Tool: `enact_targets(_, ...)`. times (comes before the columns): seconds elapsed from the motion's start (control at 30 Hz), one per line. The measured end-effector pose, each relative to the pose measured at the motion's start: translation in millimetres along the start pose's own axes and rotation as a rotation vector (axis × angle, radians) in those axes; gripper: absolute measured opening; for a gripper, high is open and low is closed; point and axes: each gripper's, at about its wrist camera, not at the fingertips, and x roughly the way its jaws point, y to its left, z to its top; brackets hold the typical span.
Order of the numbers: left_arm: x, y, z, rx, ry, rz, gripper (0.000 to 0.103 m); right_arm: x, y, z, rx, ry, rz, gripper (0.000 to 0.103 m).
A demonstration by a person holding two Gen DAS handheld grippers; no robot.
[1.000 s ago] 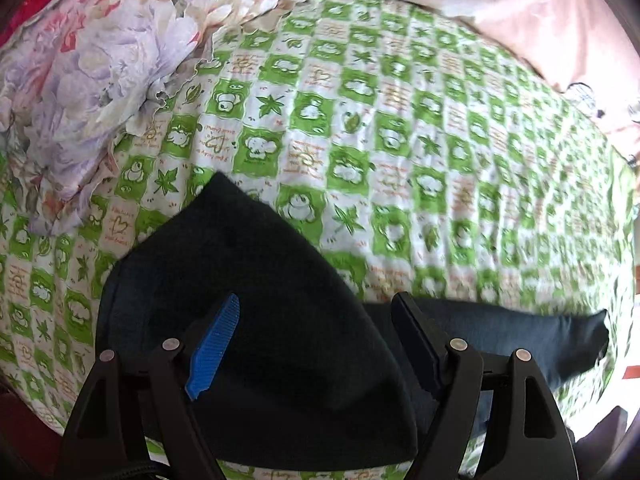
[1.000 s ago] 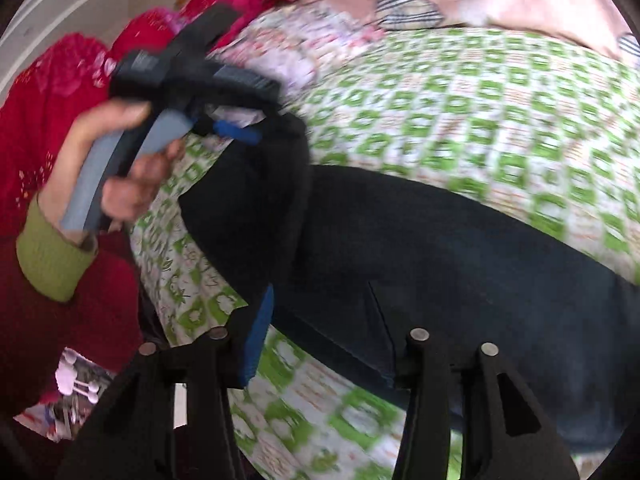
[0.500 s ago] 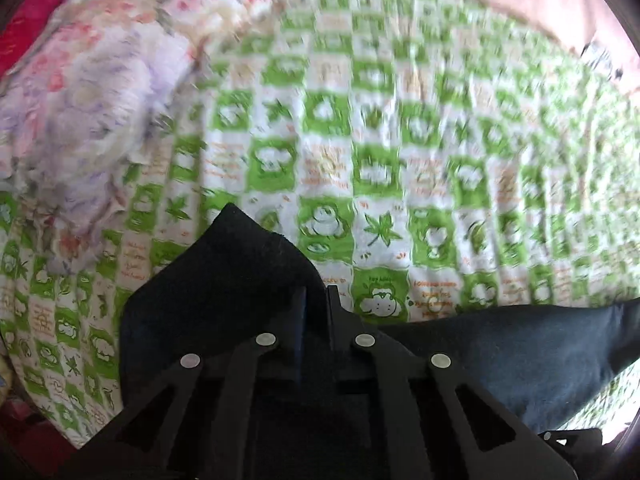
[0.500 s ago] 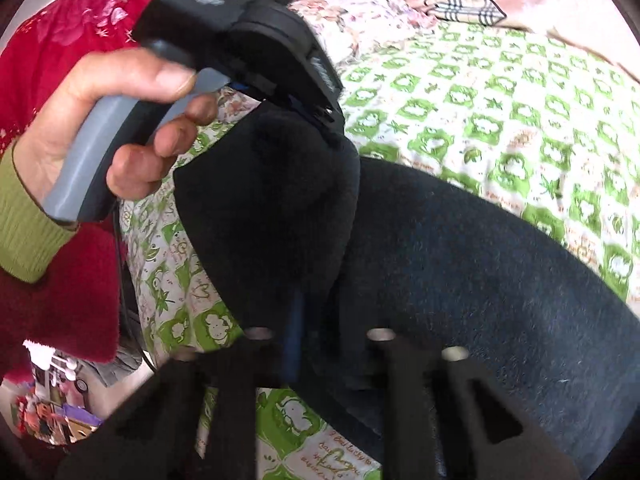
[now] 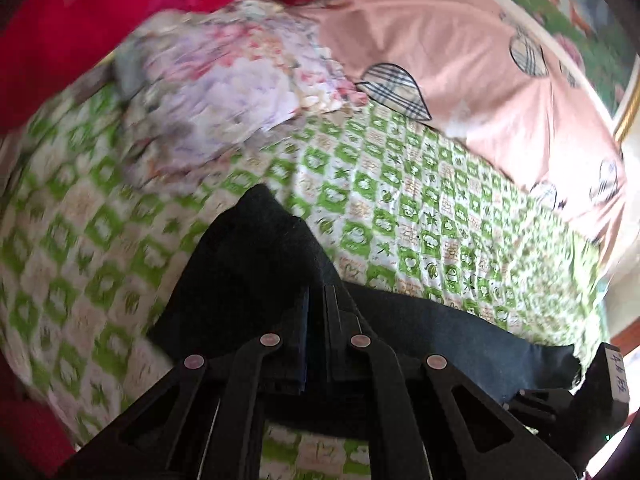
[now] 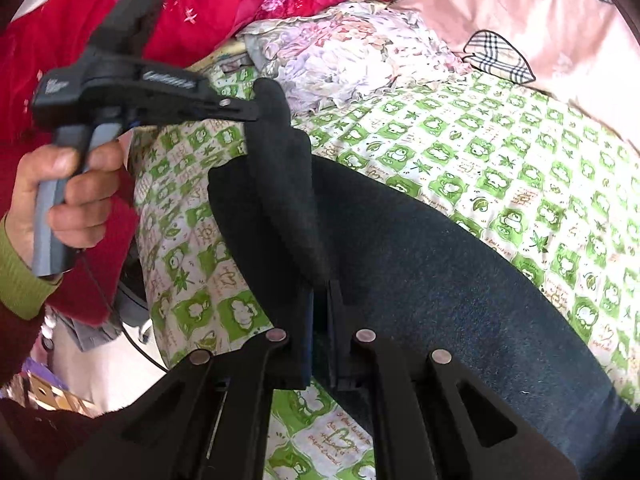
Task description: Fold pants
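My left gripper [image 6: 256, 114] is clamped on the edge of the dark pants [image 6: 420, 264], and my right gripper [image 6: 318, 316] is pinched shut on the same edge lower down; in both wrist views the fingers meet with cloth bunched between them. The pants lie across the green frog-print sheet [image 6: 500, 152], their long body running off toward four o'clock in the right view, the held end lifted toward eleven o'clock.

My worry is the thin bite. Each tool holds only a fold of fabric near its tips, so a quick pull could let the cloth slide out, and the raised end would flop back crooked. If my two hands drift apart unevenly, the edge between them goes slack or twists, and the crease lands skewed.

In the left view the floral pillow [image 5: 224, 92] sits at eleven o'clock, close to the raised corner of the pants [image 5: 256, 264]; swinging that way could snag or drag it.
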Motion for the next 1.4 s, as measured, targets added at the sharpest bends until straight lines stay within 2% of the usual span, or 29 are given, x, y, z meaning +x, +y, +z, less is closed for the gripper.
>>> enact_targets(0.3, 3.9, 51.5, -52.3, -0.156, 0.008, -0.033, 0.004, 9.5, 22.8, -6.0, -0.089, 0.062, -0.036, 0.006)
enact_targets(0.43, 11.0, 69.7, -64.9, -0.201, 0.015, -0.05, 0.004, 16.2, 28.2, -7.7, -0.105, 0.079, -0.053, 0.007)
enact_targets(0.9, 20.8, 80.9, -78.0, -0.189, 0.024, -0.027, 0.005, 27.5, 35.2, -10.5, -0.11, 0.119, -0.056, 0.007)
enact_targets(1.03, 25.0, 83.7, -86.2, -0.186, 0.051, -0.018, 0.008, 28.2, 30.1, -13.7, -0.068, 0.129, -0.019, 0.015)
enact_targets(1.1, 21.7, 86.9, -87.5, -0.202, 0.055, -0.011, 0.021, 25.8, 29.8, -14.7, -0.055, 0.134, 0.016, 0.03)
enact_targets(1.13, 19.6, 89.1, -87.3, -0.214, 0.057, -0.005, 0.025, 22.7, 31.0, -14.7, -0.058, 0.128, 0.026, 0.032)
enact_targets(1.23, 10.5, 97.1, -85.1, -0.26, 0.052, -0.003, 0.035, 12.9, 30.6, -12.1, -0.057, 0.107, 0.037, 0.032)
enact_targets(1.37, 6.8, 103.9, -78.6, -0.32, 0.057, -0.002, 0.059, -2.1, 11.4, 1.1, 0.027, 0.049, 0.073, 0.032)
enact_targets(1.4, 7.3, 104.8, -76.7, -0.334, 0.059, -0.013, 0.06, -5.2, 1.6, 5.7, 0.063, 0.033, 0.075, 0.032)
